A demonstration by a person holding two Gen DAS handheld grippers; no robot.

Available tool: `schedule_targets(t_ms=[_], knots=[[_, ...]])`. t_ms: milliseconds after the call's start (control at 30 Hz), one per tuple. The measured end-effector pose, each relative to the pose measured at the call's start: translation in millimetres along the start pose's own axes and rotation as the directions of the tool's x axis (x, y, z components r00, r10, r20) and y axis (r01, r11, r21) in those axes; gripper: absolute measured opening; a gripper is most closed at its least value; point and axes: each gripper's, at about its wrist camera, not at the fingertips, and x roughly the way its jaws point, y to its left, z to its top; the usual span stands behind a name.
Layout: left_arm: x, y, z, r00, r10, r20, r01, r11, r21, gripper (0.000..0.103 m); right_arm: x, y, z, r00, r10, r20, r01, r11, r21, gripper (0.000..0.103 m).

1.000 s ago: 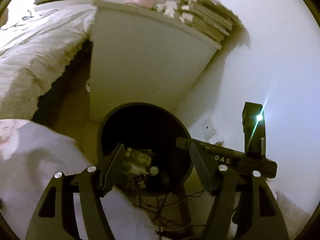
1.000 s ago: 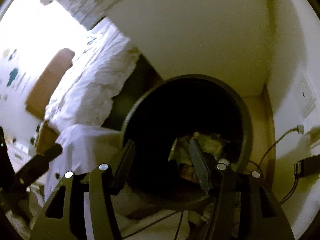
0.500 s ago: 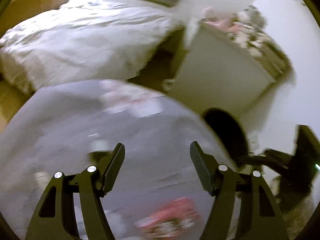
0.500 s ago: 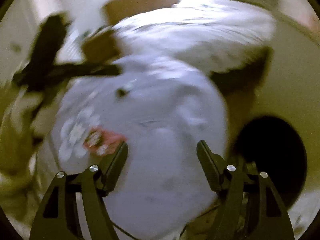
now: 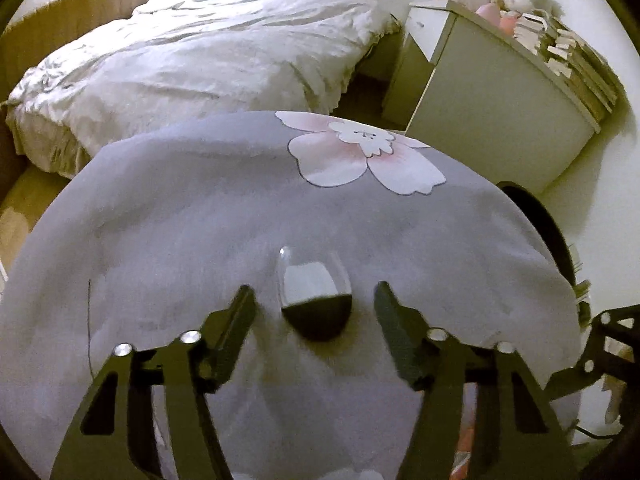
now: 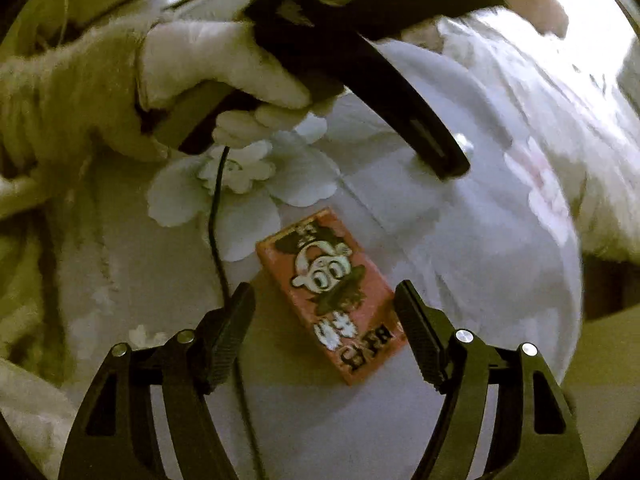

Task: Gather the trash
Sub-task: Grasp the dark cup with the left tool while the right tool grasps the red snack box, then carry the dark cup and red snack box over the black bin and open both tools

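Now both off the bin: left gripper (image 5: pixel 314 300) closing around glass (image 5: pixel 314 294), right gripper (image 6: pixel 325 304) wide above red packet (image 6: pixel 332 300).

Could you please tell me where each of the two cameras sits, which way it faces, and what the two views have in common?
Left wrist: on the left claw, facing down at a small shiny dark object on the grey floral cloth; jaws closing, not touching it; bed behind.
Right wrist: on the right claw, facing down at a red packet between open jaws; a gloved hand shows.
Shared: the same cloth.
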Motion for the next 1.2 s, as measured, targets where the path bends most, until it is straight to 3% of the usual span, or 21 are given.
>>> schedule_targets(t_ms=[200,300,400,533,633,733,900,933,1067,1200], knots=[[0,6,1,0.999,0.005,0.04,-0.005,1.0,-0.008,0.041,11,-7,5,0.999,-0.026,0.019,0.025,0.999,0.029,0.072],[-1,7,1,0.999,0.002,0.052,-0.001,1.0,-0.017,0.04,27,-16,-1,0.996,-0.083,-0.023,0.084,0.995,0.058,0.059],[-4,9,2,0.999,0.001,0.048,0.001,0.999,-0.044,0.04,25,-28,-4,0.998,-0.061,0.009,0.059,0.987,0.146,0.037],[-14,11,3,0.997,-0.039,0.06,0.043,0.996,-0.078,0.04,9,-37,-17,0.995,-0.032,0.09,0.007,0.965,0.261,0.035],[-27,2,8,0.994,-0.072,0.082,0.079,0.994,-0.079,0.04,-13,-50,-35,0.988,-0.022,0.152,-0.038,0.925,0.377,0.034],[-39,-19,18,0.987,-0.121,0.109,0.128,0.99,-0.061,0.04,-45,-74,-69,0.971,-0.048,0.235,-0.092,0.83,0.551,0.034],[-51,-83,42,0.963,-0.234,0.134,0.231,0.972,0.035,0.04,-98,-120,-143,0.918,-0.21,0.337,-0.16,0.581,0.798,0.034],[-50,-95,45,0.959,-0.25,0.133,0.245,0.968,0.054,0.04,-111,-130,-163,0.903,-0.275,0.331,-0.15,0.519,0.842,0.034],[-39,-156,60,0.936,-0.333,0.114,0.318,0.939,0.133,0.04,-135,-154,-220,0.868,-0.415,0.271,-0.128,0.341,0.931,0.034],[-21,-206,64,0.92,-0.381,0.087,0.359,0.912,0.196,0.04,-138,-168,-258,0.86,-0.475,0.187,-0.08,0.236,0.968,0.034]])
